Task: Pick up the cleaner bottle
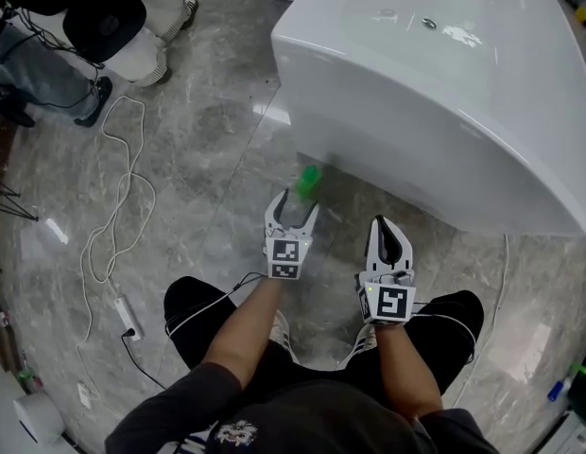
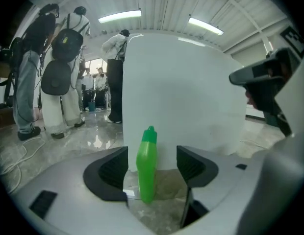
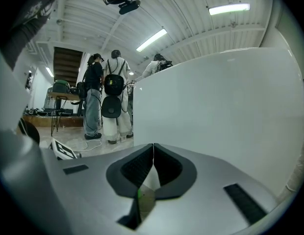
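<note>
A green cleaner bottle (image 1: pixel 309 181) stands upright on the grey marble floor, close to the white bathtub's (image 1: pixel 444 93) outer wall. My left gripper (image 1: pixel 292 206) is low and just short of it, its jaws open. In the left gripper view the bottle (image 2: pixel 146 163) rises in the gap between the two black pads (image 2: pixel 109 169), a little left of centre, and neither pad presses on it. My right gripper (image 1: pixel 388 237) hovers to the right, level with the left one, jaws shut with nothing between them. In the right gripper view its tips (image 3: pixel 153 148) meet in front of the tub wall.
The tub fills the upper right and blocks the way past the bottle. A white cable (image 1: pixel 109 225) snakes over the floor to a power strip (image 1: pixel 129 318) at left. People with backpacks stand at the far left (image 2: pixel 59 82). My legs (image 1: pixel 208 315) are right below the grippers.
</note>
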`<state>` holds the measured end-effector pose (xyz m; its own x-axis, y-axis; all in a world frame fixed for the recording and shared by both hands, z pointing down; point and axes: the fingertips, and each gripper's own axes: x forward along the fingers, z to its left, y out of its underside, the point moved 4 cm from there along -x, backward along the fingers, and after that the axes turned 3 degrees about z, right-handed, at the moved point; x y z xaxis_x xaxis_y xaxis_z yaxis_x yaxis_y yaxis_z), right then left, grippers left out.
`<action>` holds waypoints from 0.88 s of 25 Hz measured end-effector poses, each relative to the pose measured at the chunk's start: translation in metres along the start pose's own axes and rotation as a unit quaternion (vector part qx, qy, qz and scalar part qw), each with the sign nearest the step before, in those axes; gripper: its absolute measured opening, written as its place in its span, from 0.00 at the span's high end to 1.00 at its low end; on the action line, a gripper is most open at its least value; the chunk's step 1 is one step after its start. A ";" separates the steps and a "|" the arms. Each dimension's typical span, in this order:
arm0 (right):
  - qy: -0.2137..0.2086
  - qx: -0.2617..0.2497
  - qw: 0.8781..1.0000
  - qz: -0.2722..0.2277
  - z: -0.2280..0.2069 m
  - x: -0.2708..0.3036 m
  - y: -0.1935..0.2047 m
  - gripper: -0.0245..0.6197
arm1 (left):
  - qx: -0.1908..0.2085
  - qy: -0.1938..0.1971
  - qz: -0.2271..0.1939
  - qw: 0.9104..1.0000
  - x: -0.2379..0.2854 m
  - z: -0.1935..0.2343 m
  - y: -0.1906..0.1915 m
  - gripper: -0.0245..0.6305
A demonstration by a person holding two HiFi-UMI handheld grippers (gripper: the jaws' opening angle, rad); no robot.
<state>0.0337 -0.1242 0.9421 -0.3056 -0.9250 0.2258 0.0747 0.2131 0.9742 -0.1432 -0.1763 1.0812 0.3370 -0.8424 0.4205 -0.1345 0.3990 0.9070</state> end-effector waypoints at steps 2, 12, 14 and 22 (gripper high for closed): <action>-0.001 -0.009 1.000 0.001 0.001 -0.002 -0.001 0.94 | -0.010 0.000 0.014 1.000 0.015 0.008 0.017 0.50; -0.007 -0.011 0.999 0.035 0.011 -0.013 0.013 0.94 | 0.003 0.033 0.029 0.999 0.085 0.012 0.054 0.48; -0.013 -0.009 0.999 0.033 0.017 -0.016 0.016 0.94 | 0.007 0.038 0.026 0.999 0.098 0.011 0.057 0.48; 0.004 -0.018 0.998 0.052 0.006 -0.025 0.030 0.94 | 0.000 0.039 0.013 0.999 0.131 0.013 0.062 0.49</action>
<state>0.0383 -0.0924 0.9658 -0.2876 -0.9004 0.3264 0.1406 0.2975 0.9443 -0.1199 -0.2669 1.1932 0.4051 -0.8012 0.4404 -0.1442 0.4197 0.8962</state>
